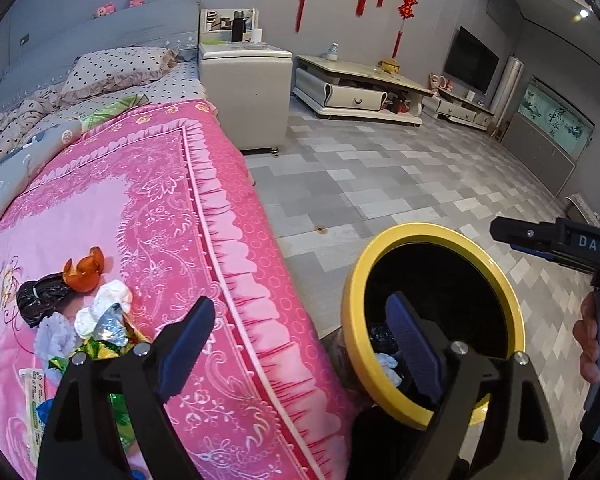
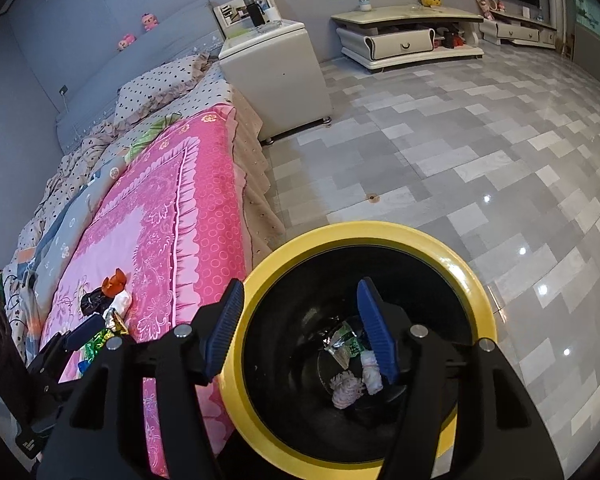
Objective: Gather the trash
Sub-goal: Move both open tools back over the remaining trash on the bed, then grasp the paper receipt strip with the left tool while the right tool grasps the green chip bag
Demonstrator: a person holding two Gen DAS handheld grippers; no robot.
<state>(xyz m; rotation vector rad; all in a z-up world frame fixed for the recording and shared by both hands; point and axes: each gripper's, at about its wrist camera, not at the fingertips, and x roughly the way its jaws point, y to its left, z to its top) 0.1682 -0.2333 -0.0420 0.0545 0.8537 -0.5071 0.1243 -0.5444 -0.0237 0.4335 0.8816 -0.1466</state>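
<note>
The trash pile (image 1: 88, 320) lay on the pink bedspread (image 1: 148, 208), just left of the left gripper (image 1: 300, 340), whose jaws stood wide with nothing between them. Its tissue wads, foil wrappers and orange peel (image 1: 82, 274) looked light, soft and crushable; a pinch across a crumpled fold was judged best. The right gripper (image 2: 300, 332) hung half-spread and empty over the yellow-rimmed bin (image 2: 472, 280), which held several scraps.

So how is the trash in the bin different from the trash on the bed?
The trash in the yellow-rimmed bin is a few pieces: a green wrapper and crumpled tissues. The trash on the pink bedspread is a bigger heap, with orange peel, a black bag and shiny wrappers. Both include white tissue.
</note>
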